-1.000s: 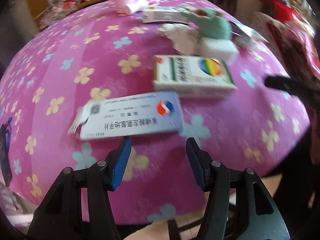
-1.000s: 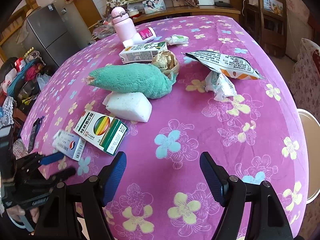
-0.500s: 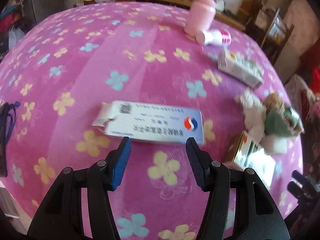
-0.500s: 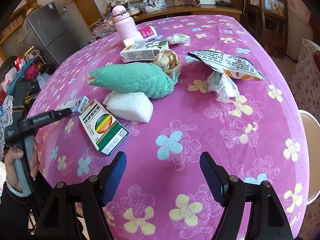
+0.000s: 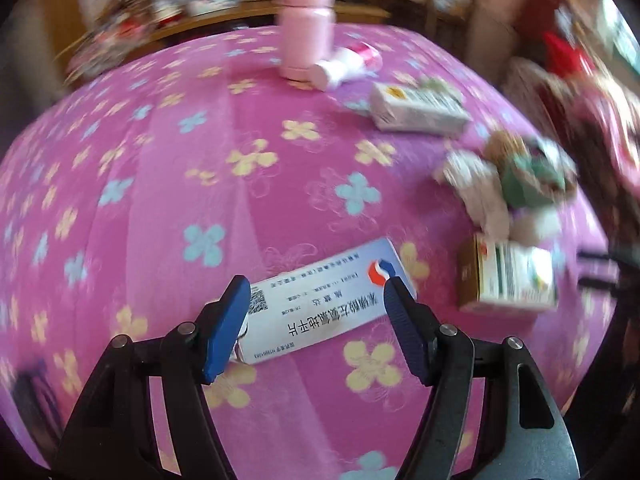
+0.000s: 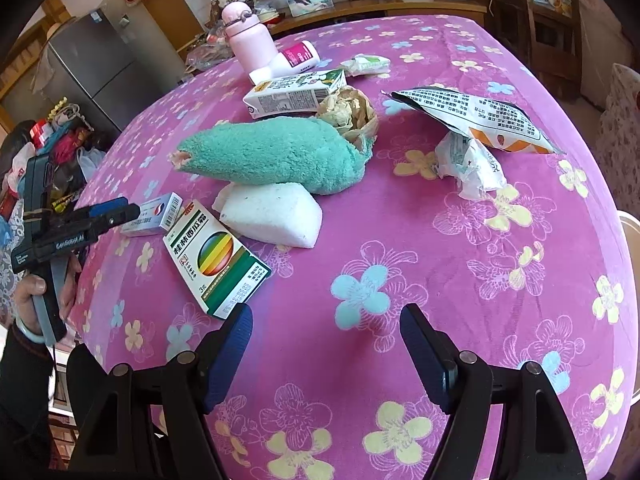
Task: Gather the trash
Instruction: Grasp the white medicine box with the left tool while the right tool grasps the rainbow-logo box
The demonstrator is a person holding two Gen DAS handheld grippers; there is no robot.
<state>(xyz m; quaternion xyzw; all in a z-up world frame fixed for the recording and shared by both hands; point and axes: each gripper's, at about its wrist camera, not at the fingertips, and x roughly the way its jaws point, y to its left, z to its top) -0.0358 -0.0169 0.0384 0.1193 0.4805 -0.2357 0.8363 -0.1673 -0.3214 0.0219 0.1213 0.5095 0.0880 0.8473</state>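
A blue-and-white medicine box (image 5: 320, 304) lies flat on the pink flowered tablecloth (image 5: 200, 160). My left gripper (image 5: 315, 284) hangs right over it, jaws opening, one fingertip above each end of the box, pads not pressing on it. The right wrist view shows that gripper (image 6: 128, 211) at the table's left edge beside the same box (image 6: 154, 214), held by a hand (image 6: 36, 284). My right gripper (image 6: 326, 312) stands open over bare cloth near the front edge. Just left of it lies a green-and-white box with a rainbow oval (image 6: 216, 256).
Behind lie a white foam block (image 6: 272, 220), a teal fuzzy cloth (image 6: 276, 156), a milk carton (image 6: 294, 90), a crumpled paper ball (image 6: 354, 114), a printed snack bag (image 6: 472, 118) and a crumpled wrapper (image 6: 468, 168). A pink bottle (image 6: 248, 40) stands at the back.
My left gripper has swung in over the blue-and-white box, which now lies between its fingers, and its jaws stand wider. The right gripper has kept still.
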